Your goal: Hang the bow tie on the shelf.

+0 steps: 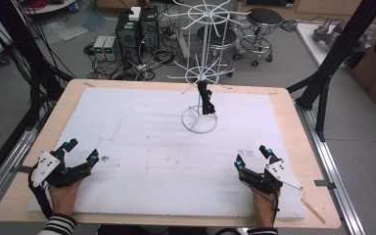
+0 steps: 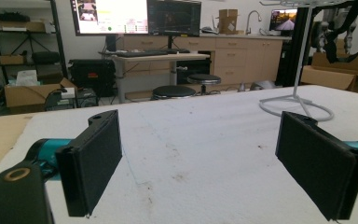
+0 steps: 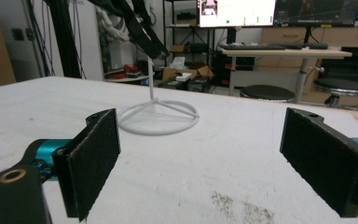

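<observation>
From above, a white wire display rack [image 1: 199, 105] with a black strap [image 1: 205, 100] hanging on it stands far across the white foam sheet [image 1: 147, 147] from both grippers. The left gripper [image 2: 198, 158], near the rack's ring base, has its jaws spread wide, holding nothing. The right gripper [image 3: 200, 161], facing the rack, is likewise wide apart and empty.

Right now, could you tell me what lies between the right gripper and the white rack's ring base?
Nothing: the high view shows bare white mat between the right gripper and ring base.

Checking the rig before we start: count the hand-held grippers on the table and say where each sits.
2. The left hand-held gripper rests at the near left of the white mat, jaws open; the right hand-held gripper at the near right, jaws open.
</observation>
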Tool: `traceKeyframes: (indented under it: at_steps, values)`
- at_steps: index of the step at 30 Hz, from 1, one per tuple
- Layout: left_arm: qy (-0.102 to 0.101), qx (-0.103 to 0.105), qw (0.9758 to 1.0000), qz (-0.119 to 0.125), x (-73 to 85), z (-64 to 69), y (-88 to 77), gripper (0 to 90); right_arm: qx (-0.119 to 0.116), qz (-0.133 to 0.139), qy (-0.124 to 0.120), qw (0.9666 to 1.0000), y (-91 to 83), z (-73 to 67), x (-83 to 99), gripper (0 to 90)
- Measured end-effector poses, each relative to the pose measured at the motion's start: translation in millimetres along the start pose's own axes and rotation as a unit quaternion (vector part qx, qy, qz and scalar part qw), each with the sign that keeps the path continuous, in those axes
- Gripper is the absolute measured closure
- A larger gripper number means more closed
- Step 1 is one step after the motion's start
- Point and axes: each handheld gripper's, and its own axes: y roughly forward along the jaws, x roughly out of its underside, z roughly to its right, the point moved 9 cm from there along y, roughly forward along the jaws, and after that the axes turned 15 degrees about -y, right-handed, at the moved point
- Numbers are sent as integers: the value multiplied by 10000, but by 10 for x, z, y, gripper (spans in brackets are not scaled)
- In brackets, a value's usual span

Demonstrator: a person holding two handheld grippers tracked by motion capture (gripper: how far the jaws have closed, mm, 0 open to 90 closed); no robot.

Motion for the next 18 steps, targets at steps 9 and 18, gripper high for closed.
traceKeyframes:
  at_steps: [9, 18]
  values:
    - [-1, -16, 10000, 2, 1, -3, 1, 147, 98, 31, 1, 9999, -8, 12, 1, 111]
    - [24, -7, 10000, 34, -3, 1, -10, 146, 160, 2, -38, 9999, -7, 11, 4, 111]
